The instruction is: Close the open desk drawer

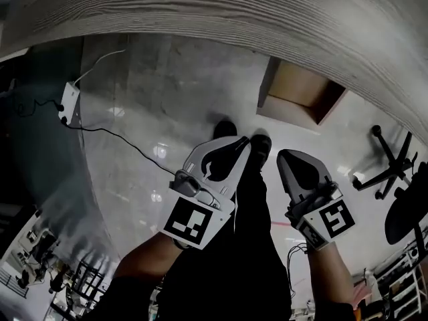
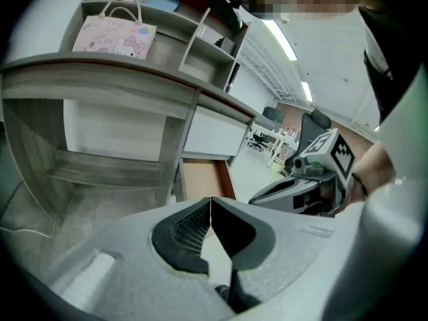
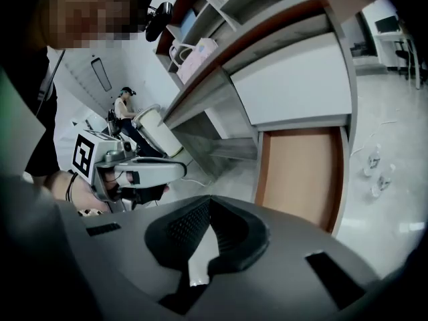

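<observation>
Grippers both closed, empty

I see an office: a swivel chair beside the wooden desk, shelves above that desk.

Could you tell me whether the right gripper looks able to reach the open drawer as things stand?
Probably yes: the right gripper, jaws together and empty, points toward the open drawer, and only floor shows between them.
</observation>
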`<state>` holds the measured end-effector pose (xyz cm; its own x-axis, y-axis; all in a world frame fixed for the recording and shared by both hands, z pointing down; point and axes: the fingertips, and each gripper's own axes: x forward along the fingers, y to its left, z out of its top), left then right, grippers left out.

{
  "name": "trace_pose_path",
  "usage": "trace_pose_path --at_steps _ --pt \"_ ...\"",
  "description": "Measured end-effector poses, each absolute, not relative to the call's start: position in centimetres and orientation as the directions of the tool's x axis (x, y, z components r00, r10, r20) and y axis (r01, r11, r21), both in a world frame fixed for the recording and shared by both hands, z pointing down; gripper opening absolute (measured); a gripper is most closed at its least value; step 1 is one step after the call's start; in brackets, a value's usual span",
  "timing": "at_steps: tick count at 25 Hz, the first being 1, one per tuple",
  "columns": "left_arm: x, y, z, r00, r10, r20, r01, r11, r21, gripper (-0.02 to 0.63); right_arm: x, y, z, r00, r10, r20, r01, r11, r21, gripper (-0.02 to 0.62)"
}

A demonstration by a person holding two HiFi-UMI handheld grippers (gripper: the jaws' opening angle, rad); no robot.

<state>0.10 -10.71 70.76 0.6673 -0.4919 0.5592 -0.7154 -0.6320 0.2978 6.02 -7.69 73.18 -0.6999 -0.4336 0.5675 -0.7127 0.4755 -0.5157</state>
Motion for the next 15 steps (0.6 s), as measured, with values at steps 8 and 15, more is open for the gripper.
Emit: trace_pose_path --at_steps 8,15 --pt "0.1 -11.8 75.7 0.649 -0.475 0.594 -0.725 -0.624 0.293 0.009 6.7 -8.7 80.4 -0.64 -0.344 0.687 -0.715 0.595 -0.367 0.015" --pt "0.0 -12.2 78.4 0.658 -0.441 0.61 -0.701 -0.654 0.284 0.009 7.2 -9.6 84.0 -0.592 -0.273 0.758 -0.689 0.659 -0.301 0.04"
